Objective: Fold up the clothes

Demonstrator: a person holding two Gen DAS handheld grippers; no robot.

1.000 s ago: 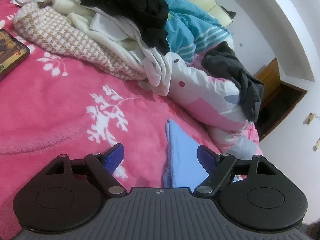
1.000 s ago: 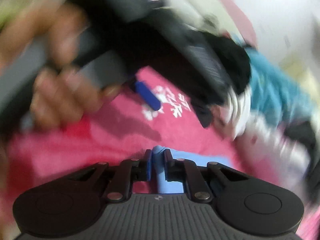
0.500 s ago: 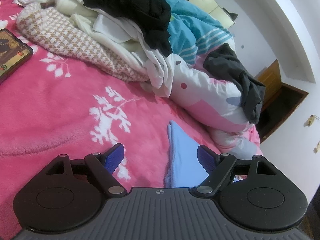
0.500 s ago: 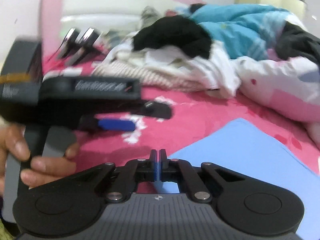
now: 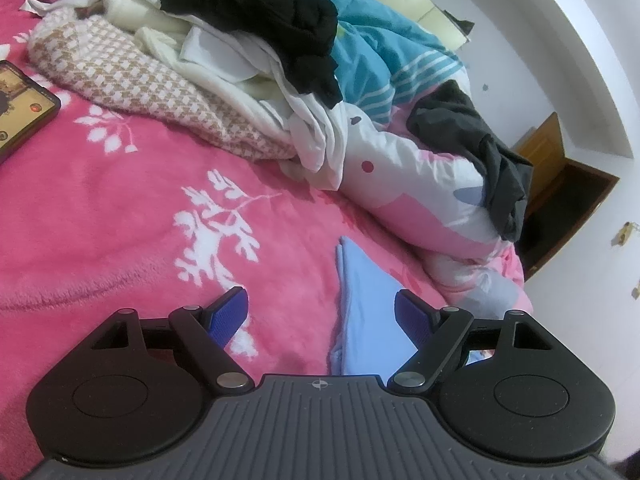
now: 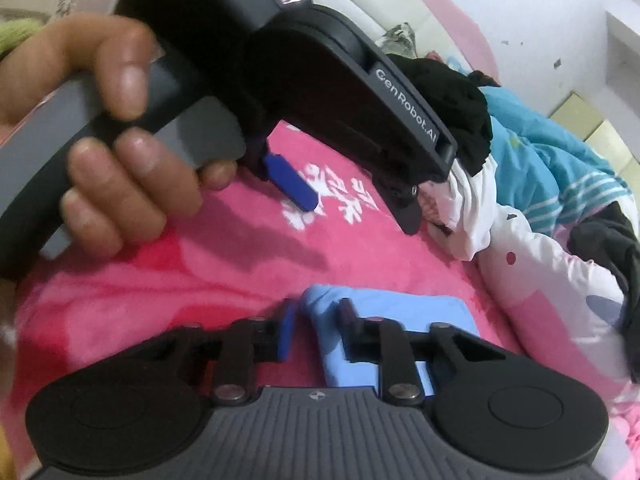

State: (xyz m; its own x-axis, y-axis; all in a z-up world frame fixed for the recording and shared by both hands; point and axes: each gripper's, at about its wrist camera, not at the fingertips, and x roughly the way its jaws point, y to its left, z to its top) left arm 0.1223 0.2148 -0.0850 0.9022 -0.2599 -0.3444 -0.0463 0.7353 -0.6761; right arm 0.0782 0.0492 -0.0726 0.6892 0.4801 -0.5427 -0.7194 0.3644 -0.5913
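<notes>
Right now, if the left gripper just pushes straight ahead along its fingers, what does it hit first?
Most likely the pink blanket, about where the blue cloth has its left edge; the open left gripper points down at the bed. The clothes pile lies farther on. Depth is unclear.

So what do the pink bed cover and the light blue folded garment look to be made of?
Pink bed cover: likely plush fleece, matte; its surface shows a fuzzy, brushed nap around the white leaf print. Light blue folded garment: probably thin cotton or similar knit, smooth and matte; it lies flat with crisp, thin edges. Exact fibre cannot be told.
</notes>
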